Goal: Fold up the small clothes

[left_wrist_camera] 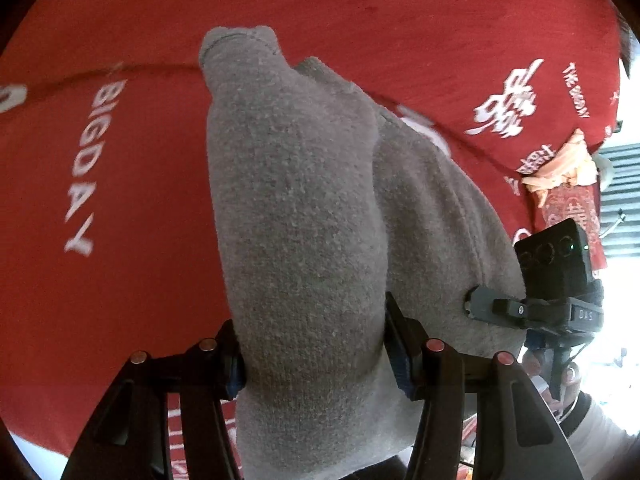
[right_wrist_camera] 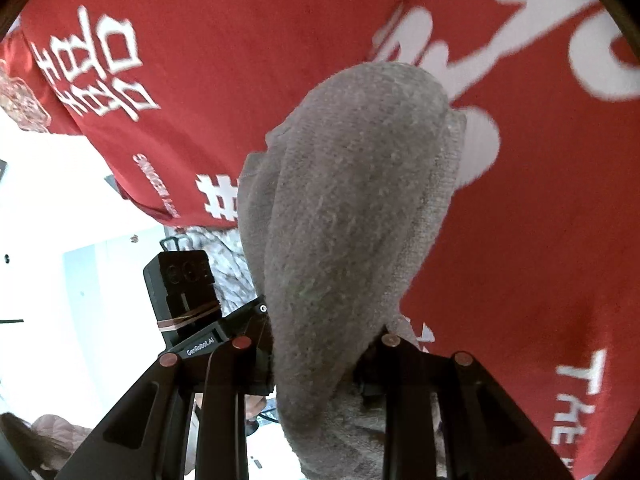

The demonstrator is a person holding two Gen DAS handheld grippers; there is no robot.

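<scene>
While we look along the left gripper from its own camera, we see its two black jaws at the bottom of the frame, and they are squeezed onto a grey sock. The sock fills the middle of that frame. It runs up from between the jaws to a rounded end near the upper middle. A second fold of the same grey cloth bulges to the right of it. At the right edge of that frame we see the right gripper, with a black box on top, and its tip is touching the right side of the sock. Behind all this lies a red cloth with white letters on the left side and white signs in the upper right. Something pale orange and crumpled sits at the right edge, past the red cloth. Now we look from the right camera. The right gripper has its black jaws at the bottom of the frame, and they are pinched onto the sock too. The sock rises up the middle to a round top. In the lower left of this frame we see the left gripper, right next to the sock. The red cloth with its big white marks is spread behind. White, bright ground shows at the far left.
</scene>
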